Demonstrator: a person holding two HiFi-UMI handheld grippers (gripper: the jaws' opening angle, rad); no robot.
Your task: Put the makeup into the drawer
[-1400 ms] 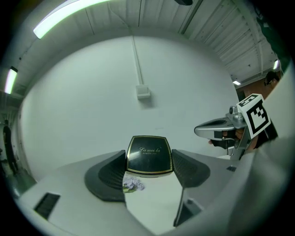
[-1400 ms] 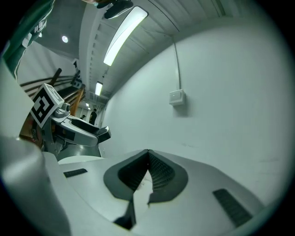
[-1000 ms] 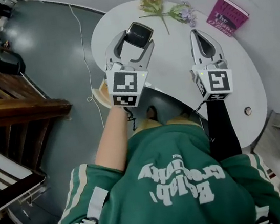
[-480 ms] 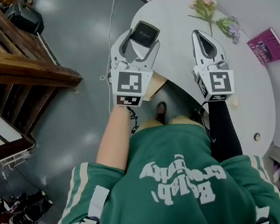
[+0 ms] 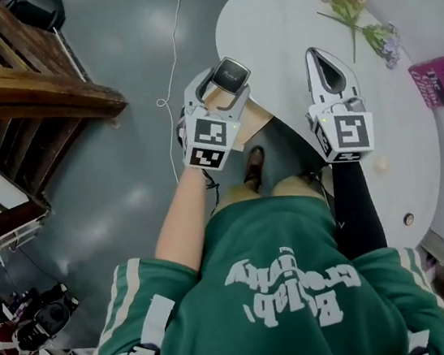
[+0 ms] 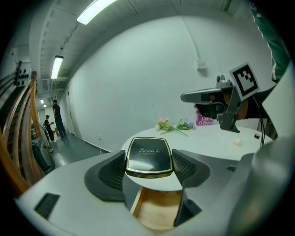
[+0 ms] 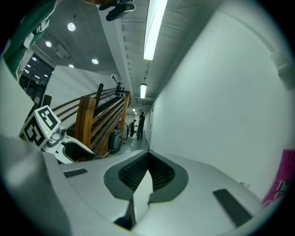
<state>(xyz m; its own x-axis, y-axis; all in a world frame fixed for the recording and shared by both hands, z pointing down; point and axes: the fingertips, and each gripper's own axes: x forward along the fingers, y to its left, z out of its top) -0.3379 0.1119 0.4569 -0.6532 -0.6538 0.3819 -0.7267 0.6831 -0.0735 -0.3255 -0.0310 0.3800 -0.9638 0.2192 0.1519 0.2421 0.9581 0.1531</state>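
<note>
Green jacket (image 5: 227,328), white lettering, stripes; seemingly black right sleeve (image 5: 356,211); grey left gripper (image 5: 227,81), right gripper (image 5: 312,55)

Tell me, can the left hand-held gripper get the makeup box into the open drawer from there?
Probably yes. The left hand-held gripper holds the black compact just over the open wooden drawer, and nothing shows between them.

Black square compact case (image 6: 149,156): lid was glossy, rim shiny gold-coloured. Left gripper (image 6: 149,163): shell was smooth matt grey plastic, pads (image 6: 114,172) black, ribbed. Pale wooden drawer (image 6: 156,214): bare, matt. Round white table (image 5: 284,33): smooth. Grey floor (image 5: 125,186): polished, reflected lights. Green jacket (image 5: 286,286): cloth.
</note>
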